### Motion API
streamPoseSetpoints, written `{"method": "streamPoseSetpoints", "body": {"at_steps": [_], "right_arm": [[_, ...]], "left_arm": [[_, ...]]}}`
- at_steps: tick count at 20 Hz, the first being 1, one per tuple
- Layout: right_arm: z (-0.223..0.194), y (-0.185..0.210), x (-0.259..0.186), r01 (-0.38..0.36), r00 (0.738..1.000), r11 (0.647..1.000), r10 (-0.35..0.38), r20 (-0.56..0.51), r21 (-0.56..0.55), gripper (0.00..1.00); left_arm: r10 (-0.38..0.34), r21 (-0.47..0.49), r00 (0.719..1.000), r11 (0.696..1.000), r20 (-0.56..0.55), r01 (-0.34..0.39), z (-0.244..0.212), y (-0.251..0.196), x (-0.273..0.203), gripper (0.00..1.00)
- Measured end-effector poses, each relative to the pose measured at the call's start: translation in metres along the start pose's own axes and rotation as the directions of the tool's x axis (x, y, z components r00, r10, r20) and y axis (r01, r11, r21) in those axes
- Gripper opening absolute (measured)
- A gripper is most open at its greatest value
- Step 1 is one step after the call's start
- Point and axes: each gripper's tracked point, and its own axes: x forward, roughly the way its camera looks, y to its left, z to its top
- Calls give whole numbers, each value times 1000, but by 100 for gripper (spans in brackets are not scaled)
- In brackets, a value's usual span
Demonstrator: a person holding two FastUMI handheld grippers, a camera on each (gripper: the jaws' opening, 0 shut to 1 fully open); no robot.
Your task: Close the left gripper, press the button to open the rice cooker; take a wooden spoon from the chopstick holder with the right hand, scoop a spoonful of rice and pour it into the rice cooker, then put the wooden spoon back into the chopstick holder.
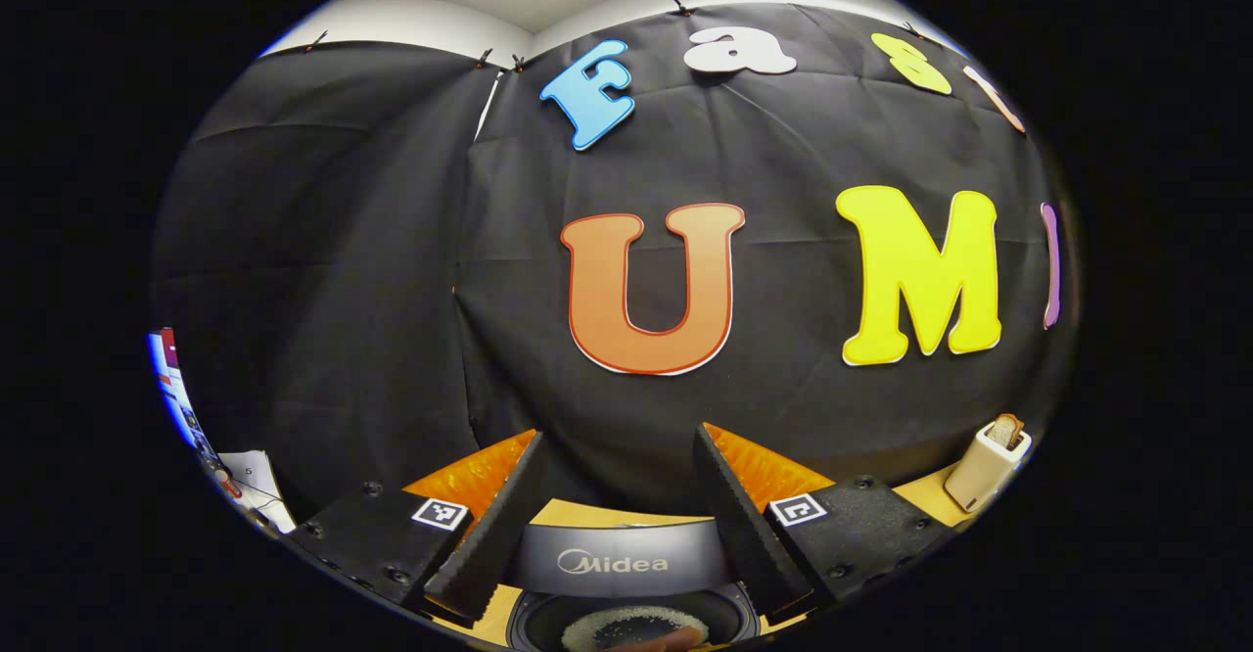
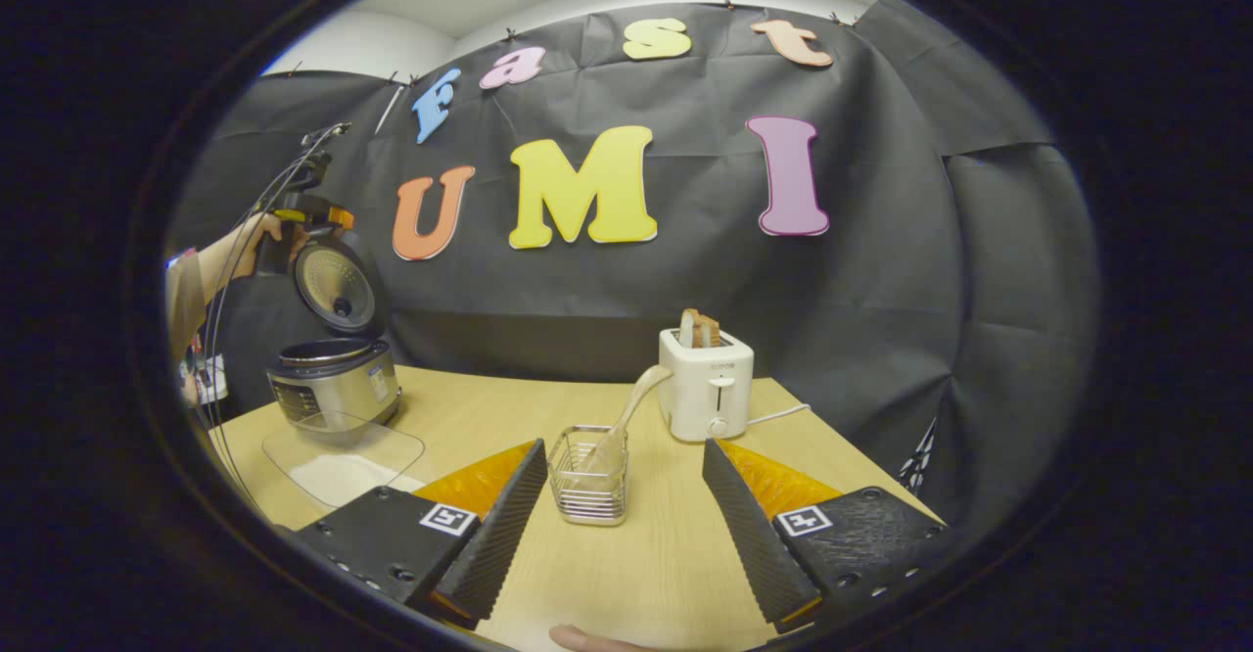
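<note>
On the wooden table [image 2: 470, 417] the rice cooker [image 2: 333, 378] stands with its lid up, rice already in its pot, and the wooden spoon [image 2: 626, 417] leans in the wire chopstick holder [image 2: 587, 488]. So the task looks almost finished, or the spoon is yet to be lifted; I cannot tell which. The right gripper [image 2: 626, 525] hovers just before the holder, fingers apart and empty. The left gripper [image 1: 617, 525], fingers also apart, hangs above the open pot. A toaster [image 2: 707, 383] with bread stands behind the holder, a clear tray [image 2: 343, 456] lies before the cooker, and black cloth walls the booth.
</note>
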Motion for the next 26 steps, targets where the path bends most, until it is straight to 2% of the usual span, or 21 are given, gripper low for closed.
{"method": "streamPoseSetpoints", "body": {"at_steps": [3,6,8,10,13,16,18,23,26], "right_arm": [[-1,9,-13,-23,1000,999,22,7,26,95],[-9,12,-26,-1,1000,1000,1,13,24,96],[-8,19,-36,3,1000,1000,-4,20,18,95],[2,25,-46,7,999,1000,-8,53,11,92],[16,40,-63,-15,994,1000,16,104,-13,94],[19,44,-71,-9,993,999,14,117,-42,93],[19,43,-72,-8,993,999,13,119,-42,93],[19,36,-70,3,994,1000,-1,111,-18,95],[27,31,-72,25,989,999,-21,147,-25,96]], "left_arm": [[-3,-1,1000,1000,16,3,-14,-2,-23,96],[-32,19,999,999,32,32,-34,-8,-45,95],[-69,21,998,997,7,68,-54,-14,-56,95],[-64,23,998,998,-9,65,-75,-16,-65,95],[-61,54,997,996,-57,64,-118,-25,-73,95],[-77,67,990,994,-120,85,-154,-38,-78,95],[-79,56,989,995,-125,86,-163,-37,-80,92],[-81,8,991,997,-111,83,-168,-34,-89,92],[-87,32,991,995,-103,91,-171,-33,-97,92]]}}
